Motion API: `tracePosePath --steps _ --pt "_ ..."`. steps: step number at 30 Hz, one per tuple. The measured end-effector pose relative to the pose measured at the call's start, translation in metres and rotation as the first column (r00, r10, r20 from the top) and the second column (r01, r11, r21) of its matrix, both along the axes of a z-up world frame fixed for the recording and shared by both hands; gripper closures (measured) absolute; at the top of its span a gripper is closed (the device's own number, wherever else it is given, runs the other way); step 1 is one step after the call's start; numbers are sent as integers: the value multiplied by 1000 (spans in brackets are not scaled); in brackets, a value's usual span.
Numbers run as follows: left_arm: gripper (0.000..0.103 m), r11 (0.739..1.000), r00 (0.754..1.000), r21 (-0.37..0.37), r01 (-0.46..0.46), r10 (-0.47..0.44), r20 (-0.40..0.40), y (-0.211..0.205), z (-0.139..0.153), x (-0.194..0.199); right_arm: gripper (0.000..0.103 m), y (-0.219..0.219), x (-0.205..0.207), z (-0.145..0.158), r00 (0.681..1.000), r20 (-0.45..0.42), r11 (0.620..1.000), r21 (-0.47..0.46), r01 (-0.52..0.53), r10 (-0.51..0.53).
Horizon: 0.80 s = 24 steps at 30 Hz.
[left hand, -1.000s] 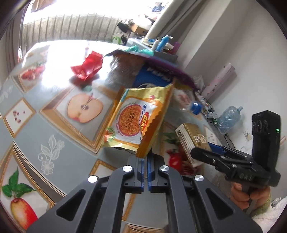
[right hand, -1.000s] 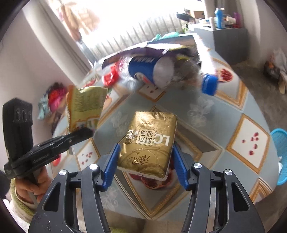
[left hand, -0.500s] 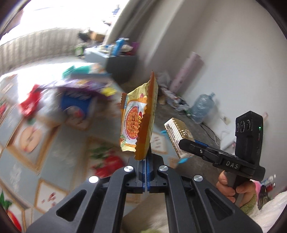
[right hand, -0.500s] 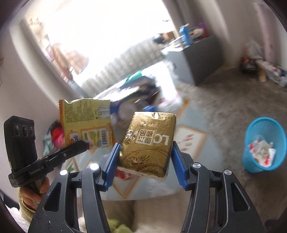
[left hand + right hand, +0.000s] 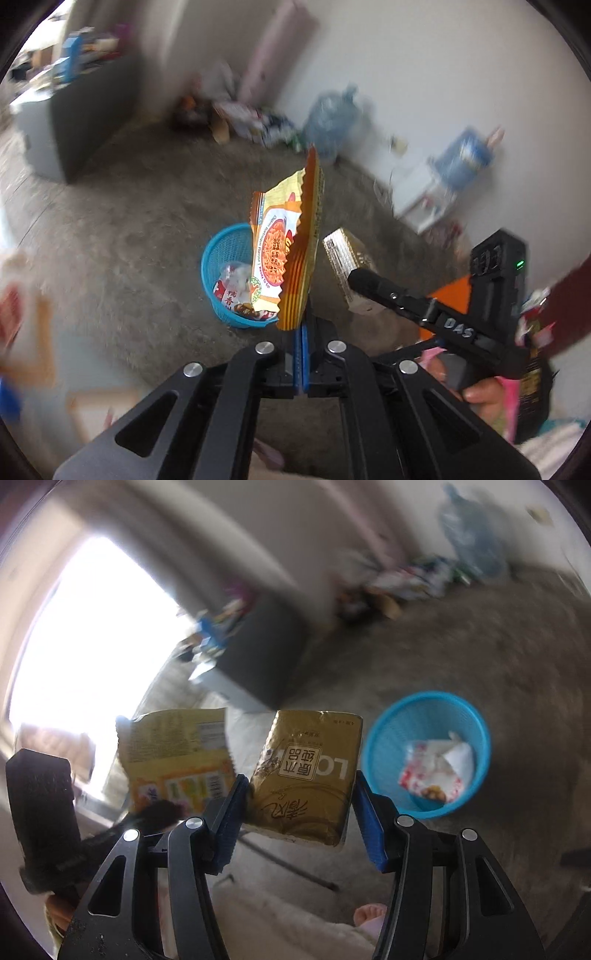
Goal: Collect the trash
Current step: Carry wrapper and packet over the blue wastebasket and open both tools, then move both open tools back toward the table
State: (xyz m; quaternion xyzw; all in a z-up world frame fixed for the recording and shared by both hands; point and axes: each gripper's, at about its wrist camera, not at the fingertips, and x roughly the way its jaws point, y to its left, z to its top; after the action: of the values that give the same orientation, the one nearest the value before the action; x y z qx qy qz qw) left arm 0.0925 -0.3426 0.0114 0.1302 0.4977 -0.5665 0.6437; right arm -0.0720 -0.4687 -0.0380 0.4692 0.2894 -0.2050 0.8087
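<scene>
Left claw (image 5: 301, 341) pinches a light, crinkly noodle wrapper (image 5: 286, 251) by its bottom edge; right claw (image 5: 297, 808) squeezes a soft gold tissue pack (image 5: 306, 775) sideways, probably near the bin (image 5: 476, 716).

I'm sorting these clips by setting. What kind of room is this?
Probably a lived-in room at home: grey carpet, a blue wastebasket already holding wrappers, a big water jug and clutter against the wall.
</scene>
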Motion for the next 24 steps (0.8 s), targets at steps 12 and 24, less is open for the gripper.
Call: tracePosePath --steps 12,24 --pt "59 952 1000 305 12 -11 -7 -119 -143 31 38 -106 33 -146 973 -181 947 261 187 -142" --pt "49 982 997 181 -56 44 68 -79 -78 34 38 -68 12 -116 974 -118 958 191 213 -193"
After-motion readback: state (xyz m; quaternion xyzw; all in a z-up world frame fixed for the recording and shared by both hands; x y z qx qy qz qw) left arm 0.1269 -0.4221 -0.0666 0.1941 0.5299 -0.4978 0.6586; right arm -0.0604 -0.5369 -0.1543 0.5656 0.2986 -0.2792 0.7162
